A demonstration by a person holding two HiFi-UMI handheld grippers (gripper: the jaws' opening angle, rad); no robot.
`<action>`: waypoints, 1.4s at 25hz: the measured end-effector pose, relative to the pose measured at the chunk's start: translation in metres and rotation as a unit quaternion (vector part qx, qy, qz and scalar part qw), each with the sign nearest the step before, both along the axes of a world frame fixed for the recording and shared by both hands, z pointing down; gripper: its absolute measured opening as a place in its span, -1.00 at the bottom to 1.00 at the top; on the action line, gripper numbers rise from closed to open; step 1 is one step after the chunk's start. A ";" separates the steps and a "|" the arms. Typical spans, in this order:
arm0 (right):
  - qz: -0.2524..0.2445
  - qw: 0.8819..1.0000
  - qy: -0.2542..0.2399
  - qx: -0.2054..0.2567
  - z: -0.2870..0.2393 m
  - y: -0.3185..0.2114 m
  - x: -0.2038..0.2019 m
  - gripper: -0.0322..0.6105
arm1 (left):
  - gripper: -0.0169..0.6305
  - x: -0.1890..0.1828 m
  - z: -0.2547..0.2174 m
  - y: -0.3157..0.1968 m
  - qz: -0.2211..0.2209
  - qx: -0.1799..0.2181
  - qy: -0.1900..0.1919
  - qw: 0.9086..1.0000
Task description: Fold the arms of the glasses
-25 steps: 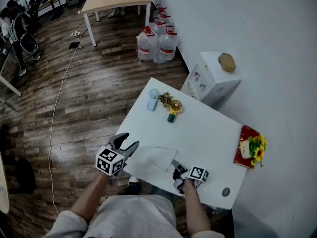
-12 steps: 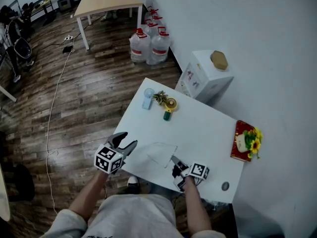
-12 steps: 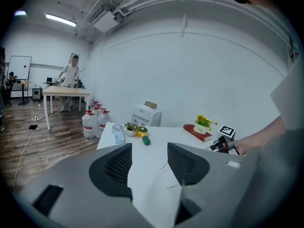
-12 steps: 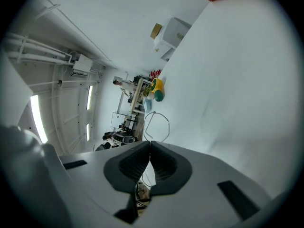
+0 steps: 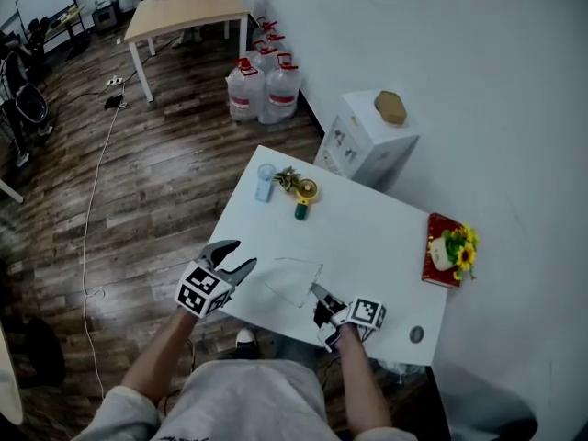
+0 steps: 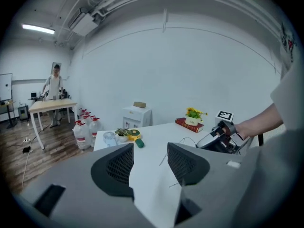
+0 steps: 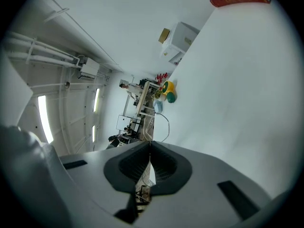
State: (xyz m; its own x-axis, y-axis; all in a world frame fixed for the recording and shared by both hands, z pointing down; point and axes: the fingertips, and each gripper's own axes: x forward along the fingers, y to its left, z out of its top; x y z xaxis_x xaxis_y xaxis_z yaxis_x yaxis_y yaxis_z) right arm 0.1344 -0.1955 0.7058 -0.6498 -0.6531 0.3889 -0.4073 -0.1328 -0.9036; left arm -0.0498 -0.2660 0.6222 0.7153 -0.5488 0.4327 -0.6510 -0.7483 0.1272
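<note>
Wire-thin and clear, the glasses (image 5: 295,280) are hard to make out against the white counter (image 5: 377,237): only a faint outline of rim and arm shows, and whether the arms stand out or lie folded cannot be told. Of the two tools, the left hand-held gripper (image 5: 241,255) hovers at the counter's near left edge with its jaws spread wide and nothing between them. The one pair of glasses sits just right of it, between the two tools, with a thin arm running into the tips of the right hand-held gripper (image 5: 316,289), whose jaws are pressed together on that wire; the right gripper view shows a fine loop curving out from the closed tips. Whether the frame touches the counter is unclear. Farther back stand one small pale blue fan (image 5: 265,182), one small plant (image 5: 284,178), one yellow round object (image 5: 306,189) and one green object (image 5: 300,211). At the right edge lies one red book (image 5: 436,269) bearing one pot of yellow flowers (image 5: 457,249), and one small round disc (image 5: 416,334) lies near the front corner
</note>
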 end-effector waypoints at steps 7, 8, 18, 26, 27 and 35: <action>-0.004 1.000 -0.014 0.020 -0.017 0.007 -0.010 -0.87 | -0.28 0.037 -0.003 0.013 0.086 0.025 -0.049 0.995; -0.005 1.000 -0.012 0.020 -0.020 0.009 -0.010 -0.87 | -0.28 0.040 -0.002 0.015 0.093 0.023 -0.050 0.994; -0.026 0.998 -0.012 0.050 -0.046 0.023 -0.029 -0.87 | -0.32 0.064 0.014 0.033 0.177 0.033 -0.125 0.976; -0.011 1.000 -0.023 0.002 -0.046 0.038 -0.033 -0.87 | -0.56 0.073 0.024 0.041 0.205 0.040 -0.160 0.965; -0.012 1.000 -0.022 0.003 -0.047 0.039 -0.034 -0.87 | -0.59 0.073 0.026 0.042 0.208 0.040 -0.165 0.963; -0.036 0.997 -0.025 0.056 -0.060 0.034 -0.042 -0.87 | -0.80 0.071 0.028 0.047 0.218 0.044 -0.189 0.956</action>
State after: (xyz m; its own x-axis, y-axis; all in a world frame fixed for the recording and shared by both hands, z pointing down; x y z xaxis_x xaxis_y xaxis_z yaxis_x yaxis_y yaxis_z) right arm 0.0927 -0.1619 0.6461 -0.7133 -0.6416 0.2821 -0.3655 -0.0029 -0.9308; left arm 0.0215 -0.2193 0.6500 0.6854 -0.2806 0.6719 -0.2620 -0.9560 -0.1320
